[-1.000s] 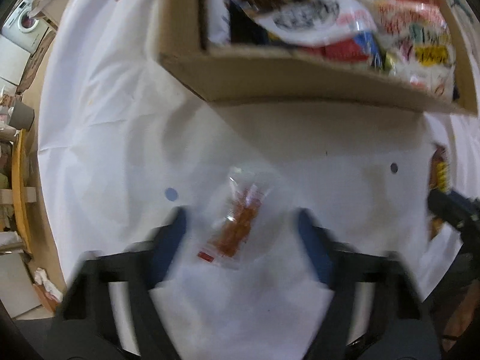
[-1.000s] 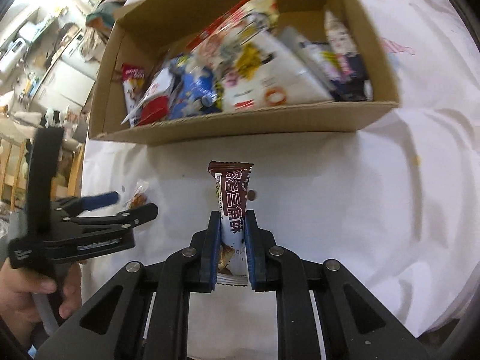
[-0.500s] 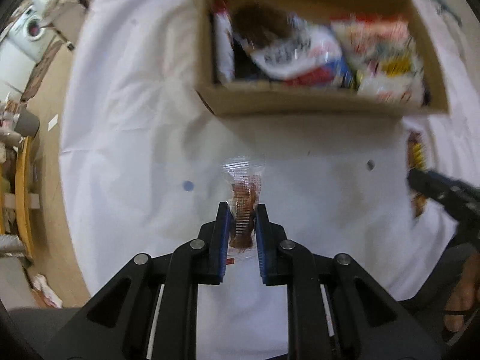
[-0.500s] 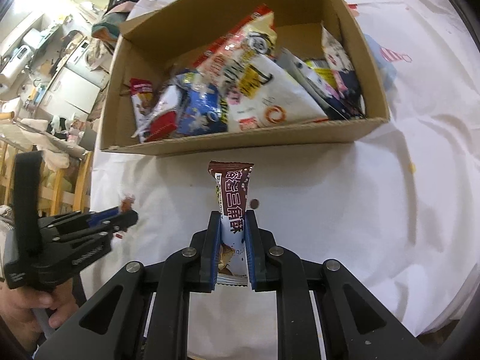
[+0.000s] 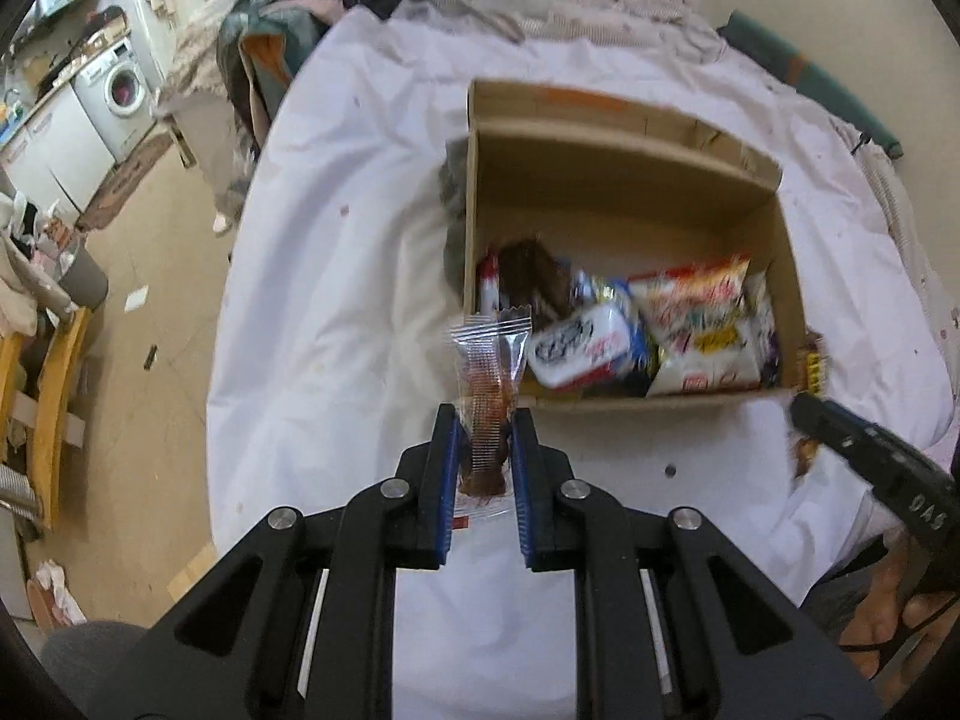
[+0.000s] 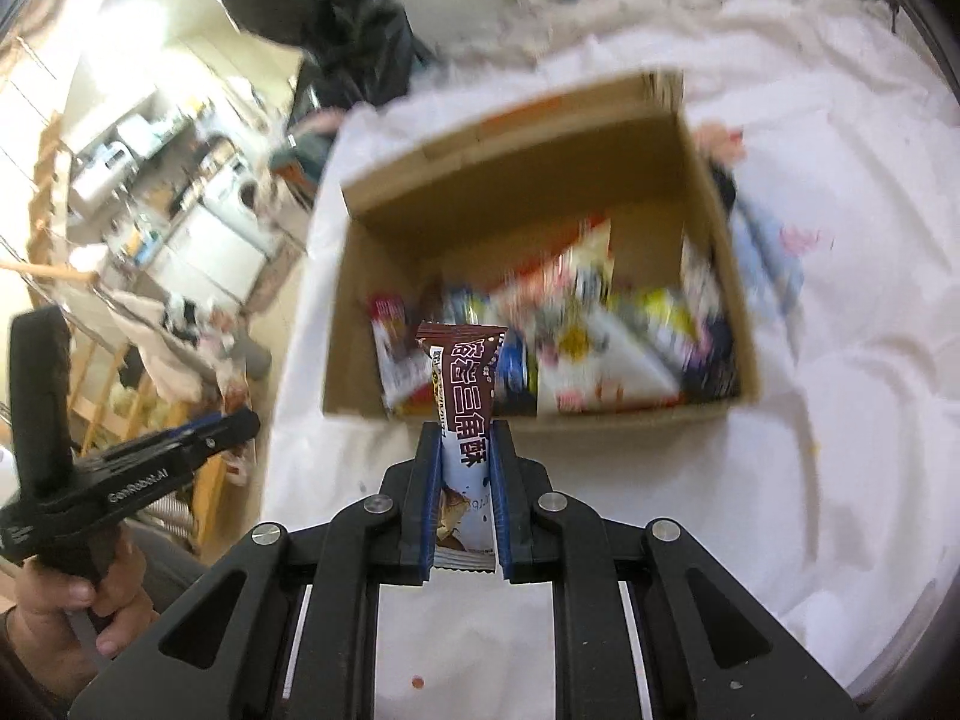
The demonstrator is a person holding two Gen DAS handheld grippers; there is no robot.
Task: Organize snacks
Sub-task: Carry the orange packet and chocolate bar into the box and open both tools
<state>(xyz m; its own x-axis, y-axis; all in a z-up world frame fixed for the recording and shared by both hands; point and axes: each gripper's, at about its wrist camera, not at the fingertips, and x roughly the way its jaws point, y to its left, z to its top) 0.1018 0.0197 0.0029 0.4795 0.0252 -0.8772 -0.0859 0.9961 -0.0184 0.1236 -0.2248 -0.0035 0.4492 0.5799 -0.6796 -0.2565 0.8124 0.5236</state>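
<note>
My left gripper (image 5: 485, 420) is shut on a small clear packet of reddish-brown snack (image 5: 487, 387), held up in the air just short of the cardboard box (image 5: 624, 180). My right gripper (image 6: 465, 432) is shut on a brown and white wrapped bar (image 6: 463, 414), also raised in front of the same cardboard box (image 6: 420, 228). The box sits on a white cloth (image 5: 336, 276) and holds several snack bags along its near side. In the right wrist view the left gripper (image 6: 240, 420) shows at the left edge, held by a hand (image 6: 84, 606).
The right gripper (image 5: 804, 408) with its bar juts in from the right of the left wrist view. Past the cloth's left edge lie the floor, a wooden chair (image 5: 54, 378) and a washing machine (image 5: 123, 87). Piled clothes (image 5: 288, 30) lie beyond the box.
The left gripper closed on the clear packet and lifted it off the cloth. Both grippers rose and tilted up, so more of the box's inside and the room shows.
</note>
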